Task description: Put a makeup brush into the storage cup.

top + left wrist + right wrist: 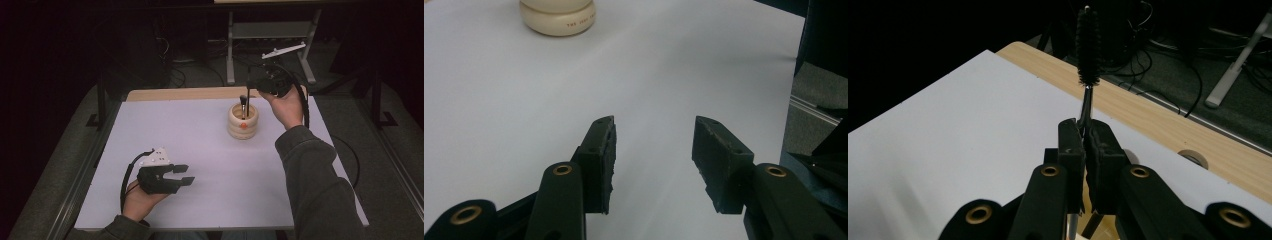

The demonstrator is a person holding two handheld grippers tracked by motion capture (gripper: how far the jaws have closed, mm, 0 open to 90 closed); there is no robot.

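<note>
A pale wooden ringed holder (243, 122) (558, 19) stands on the white sheet at the back middle, with a small brush (243, 101) upright in it. Just above the holder's right rim, my right gripper (252, 86) (1085, 134) is shut on the thin metal stem of a black bristle brush (1088, 47) that stands upright. The stem's lower end is hidden behind the jaws. My left gripper (183, 175) (654, 126) rests near the front left of the sheet, open with nothing between its jaws, pointing toward the holder.
The white sheet (200, 150) covers most of the table, and a wooden strip (190, 94) (1158, 115) shows along the far edge. Behind the table are a metal stand (270, 35) and cables on the dark floor. The sheet's right edge (789, 105) lies close to my left gripper.
</note>
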